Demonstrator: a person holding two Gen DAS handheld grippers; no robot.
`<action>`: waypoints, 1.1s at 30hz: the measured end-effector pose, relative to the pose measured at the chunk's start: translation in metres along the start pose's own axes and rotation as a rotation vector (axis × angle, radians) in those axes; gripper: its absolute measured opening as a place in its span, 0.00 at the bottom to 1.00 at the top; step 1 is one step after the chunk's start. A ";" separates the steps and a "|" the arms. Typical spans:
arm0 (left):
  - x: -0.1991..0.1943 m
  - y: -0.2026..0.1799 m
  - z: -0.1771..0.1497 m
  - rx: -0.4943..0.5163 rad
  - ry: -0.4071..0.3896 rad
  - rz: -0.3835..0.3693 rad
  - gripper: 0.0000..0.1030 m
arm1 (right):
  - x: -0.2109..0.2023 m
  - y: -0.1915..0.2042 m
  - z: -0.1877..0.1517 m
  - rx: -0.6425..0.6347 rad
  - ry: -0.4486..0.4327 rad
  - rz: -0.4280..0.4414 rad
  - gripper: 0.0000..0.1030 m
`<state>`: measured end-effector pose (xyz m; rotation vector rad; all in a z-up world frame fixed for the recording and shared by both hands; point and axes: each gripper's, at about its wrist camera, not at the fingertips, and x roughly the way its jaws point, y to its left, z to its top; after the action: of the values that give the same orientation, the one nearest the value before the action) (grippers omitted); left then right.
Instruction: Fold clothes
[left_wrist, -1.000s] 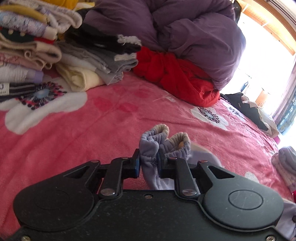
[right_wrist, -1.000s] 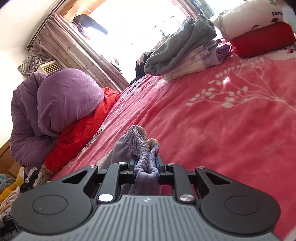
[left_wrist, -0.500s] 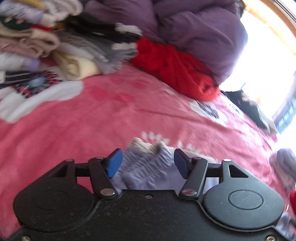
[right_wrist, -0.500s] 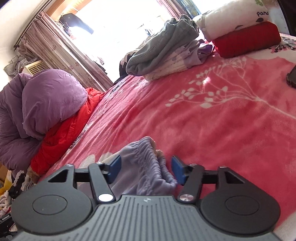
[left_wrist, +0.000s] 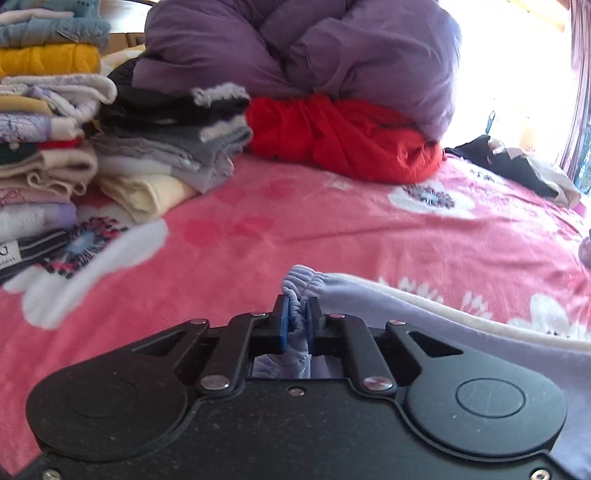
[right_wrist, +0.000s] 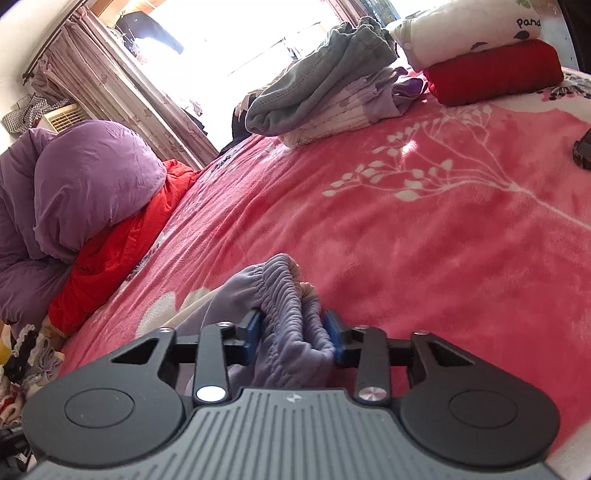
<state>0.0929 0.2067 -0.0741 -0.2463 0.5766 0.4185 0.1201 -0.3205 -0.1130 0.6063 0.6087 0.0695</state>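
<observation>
- My left gripper (left_wrist: 296, 320) is closing; its blue-padded fingers (left_wrist: 281, 325) stand narrow and pinch a gathered fold of the pale lavender garment with an elastic ruffled hem (left_wrist: 424, 317).
- That lavender garment lies on the pink fleece bed cover with white flower prints (left_wrist: 332, 229), right in front of both my grippers; in the left wrist view its flat body spreads away to the right of the pinched hem, edged by a cream lining.
- My right gripper (right_wrist: 293, 332) is closing too; its fingers (right_wrist: 254, 330) stand moderately apart with a thick bunch of the same garment's ruffled hem (right_wrist: 284, 291) between them, and both blue pads touch the cloth.
- Taking the lavender garment as the landmark, in the left wrist view a tall stack of folded clothes in yellow, white, beige and lilac (left_wrist: 40, 122) stands well beyond it to the left.
- A lower pile of folded grey, black and cream clothes (left_wrist: 173, 147) sits just right of that stack, also well away from the garment.
- Straight beyond the garment lies a crumpled red garment (left_wrist: 343, 136) with a bulky purple quilt (left_wrist: 314, 48) resting on top of it.
- In the right wrist view, well beyond the garment to the right, a loose heap of grey and lilac-patterned clothes (right_wrist: 325, 77) lies on the bed cover, and a folded red knit (right_wrist: 495, 72) with a white cushion (right_wrist: 465, 26) on top sits further right.
</observation>
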 end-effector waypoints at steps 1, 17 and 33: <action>0.001 0.003 0.000 -0.005 0.011 0.016 0.10 | 0.000 0.000 0.000 -0.001 0.003 -0.006 0.32; 0.019 0.023 0.002 -0.165 0.106 -0.056 0.56 | -0.002 0.004 0.015 -0.025 0.006 0.044 0.60; 0.031 0.039 0.009 -0.234 0.192 -0.189 0.68 | 0.022 -0.003 0.012 0.002 0.095 0.062 0.60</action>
<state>0.1031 0.2540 -0.0886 -0.5652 0.6857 0.2801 0.1441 -0.3238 -0.1183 0.6267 0.6821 0.1569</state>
